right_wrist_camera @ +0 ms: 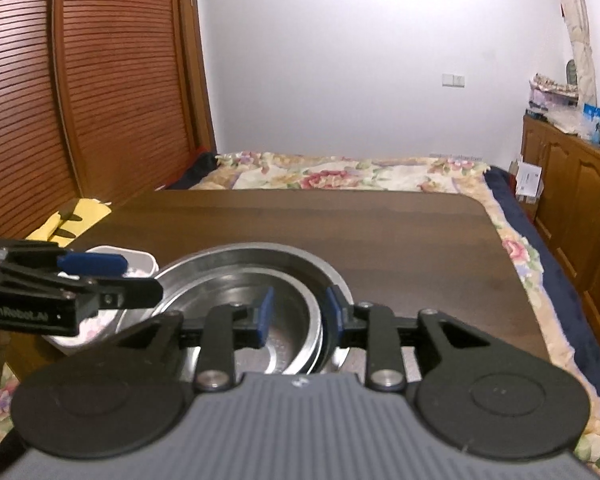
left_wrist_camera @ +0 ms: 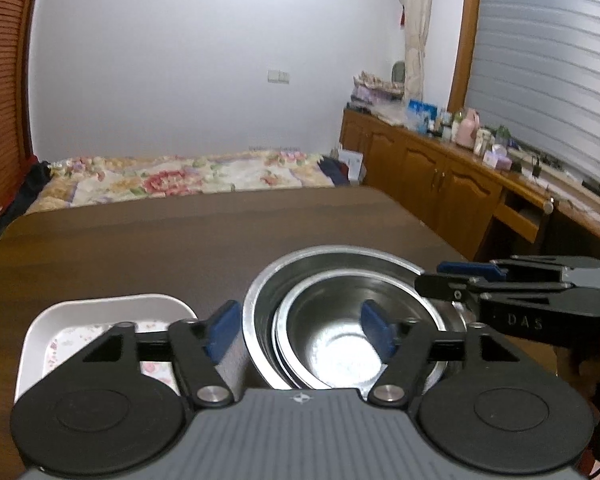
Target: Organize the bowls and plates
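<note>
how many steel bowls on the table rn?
2 visible: a large steel bowl on the table, and a smaller steel bowl nested inside it. More could be hidden underneath.

The two bowls (left_wrist_camera: pixel 340 320) were shiny metal, smooth, and bright where the light hit them. The plate (left_wrist_camera: pixel 100 320) beside them was smooth white, a bit glossy, with pink flowers printed on it. The bench (left_wrist_camera: pixel 180 240) was dark brown wood with a matt top. Each hand-held gripper, left (left_wrist_camera: pixel 300 332) and right (right_wrist_camera: pixel 300 312), was matt black plastic with blue pads (right_wrist_camera: pixel 265 312) and small shiny metal screws. The bed (right_wrist_camera: pixel 340 172) had soft flowery cloth.
</note>
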`<state>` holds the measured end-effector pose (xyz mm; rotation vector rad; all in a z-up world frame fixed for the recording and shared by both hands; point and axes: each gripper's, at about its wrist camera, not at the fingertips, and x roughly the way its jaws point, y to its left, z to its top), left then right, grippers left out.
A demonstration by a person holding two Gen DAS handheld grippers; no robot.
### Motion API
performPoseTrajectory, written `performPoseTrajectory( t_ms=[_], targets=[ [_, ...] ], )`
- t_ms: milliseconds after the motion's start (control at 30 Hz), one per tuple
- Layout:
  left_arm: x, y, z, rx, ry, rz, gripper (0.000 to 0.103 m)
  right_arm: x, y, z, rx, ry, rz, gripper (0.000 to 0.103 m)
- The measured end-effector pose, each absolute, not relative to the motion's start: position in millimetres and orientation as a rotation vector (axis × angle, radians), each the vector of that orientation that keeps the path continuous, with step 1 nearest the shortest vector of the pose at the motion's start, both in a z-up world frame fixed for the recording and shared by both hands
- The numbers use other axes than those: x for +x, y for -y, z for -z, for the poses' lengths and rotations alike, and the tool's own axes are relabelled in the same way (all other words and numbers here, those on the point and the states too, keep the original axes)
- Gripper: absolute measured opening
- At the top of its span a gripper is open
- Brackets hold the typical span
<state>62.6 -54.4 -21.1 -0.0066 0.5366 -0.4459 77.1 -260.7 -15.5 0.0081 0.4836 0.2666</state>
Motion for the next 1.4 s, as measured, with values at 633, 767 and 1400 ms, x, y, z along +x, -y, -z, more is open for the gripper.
performPoseTrajectory(
  t_ms=[633,767,1400],
  targets=[
    [57.6,53.4,45.0,0.003,-0.484,0.371,0.093,68.6,262.5,34.2,0.019,-0.373,-0.163,0.103],
    [57.6,53.2,49.3,0.004,-0.500,0.385,0.087,71.0,259.9,40.6,0.019,-0.381,-0.161,0.103],
    [59.3,54.3,54.5,-0.014,-0.547,0.405,0.061,74.4,261.7,48.4,0.087,-0.444,-0.202,0.098]
  ],
)
